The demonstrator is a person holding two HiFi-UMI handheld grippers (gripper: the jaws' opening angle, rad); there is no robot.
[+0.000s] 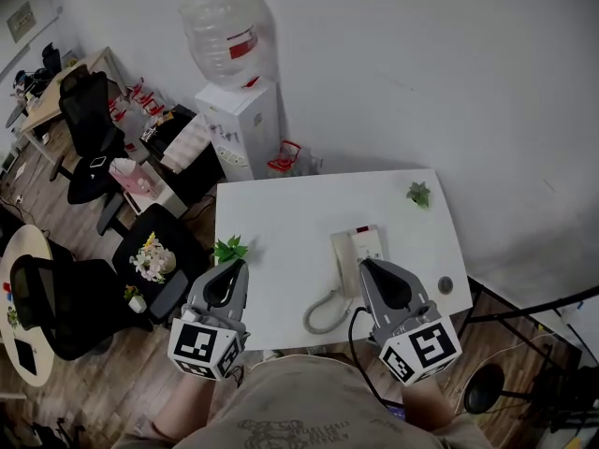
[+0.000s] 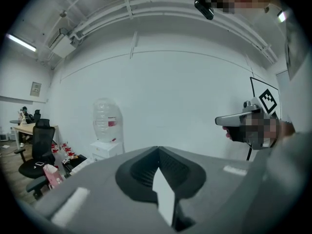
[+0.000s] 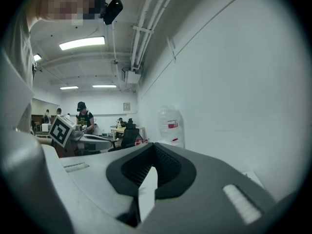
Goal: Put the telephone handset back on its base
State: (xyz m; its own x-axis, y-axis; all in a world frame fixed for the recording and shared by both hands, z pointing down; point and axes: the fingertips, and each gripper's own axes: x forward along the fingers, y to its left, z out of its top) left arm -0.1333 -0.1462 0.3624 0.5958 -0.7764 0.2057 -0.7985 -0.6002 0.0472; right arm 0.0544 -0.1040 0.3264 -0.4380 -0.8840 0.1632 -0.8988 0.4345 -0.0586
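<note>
- A cream-white corded telephone base (image 1: pixel 368 244) sits on the white rectangular tabletop (image 1: pixel 281 218), towards the right end of the edge nearest the person.
- The matching cream-white handset (image 1: pixel 341 262) lies lengthwise along the base's left half, where the cradle should be. From the head view I cannot tell whether both its ends are seated or it only rests there.
- Its pale coiled cord (image 1: pixel 323 314) loops loosely towards the near edge of the tabletop.
- The left tool (image 1: pixel 234 264) has its jaws together with nothing between them. It is held almost level above the near-left corner, just beside a small green leafy plant (image 1: pixel 229 248).
- The right tool (image 1: pixel 368 264) also has its jaws together and is empty. It hovers over the near edge, and in the head view its tip overlaps the near end of the base.
- This layout fits either a handset already returned, with both tools clear of it, or one laid loosely that needs seating.
- In either case, a good result probably means both ends of the handset sit squarely in their hollows with the hook pressed down.
- The cord should hang slack and not be trapped underneath.
- The light plastic base may slide on the smooth tabletop, so any contact is best made gently and from above.
</note>
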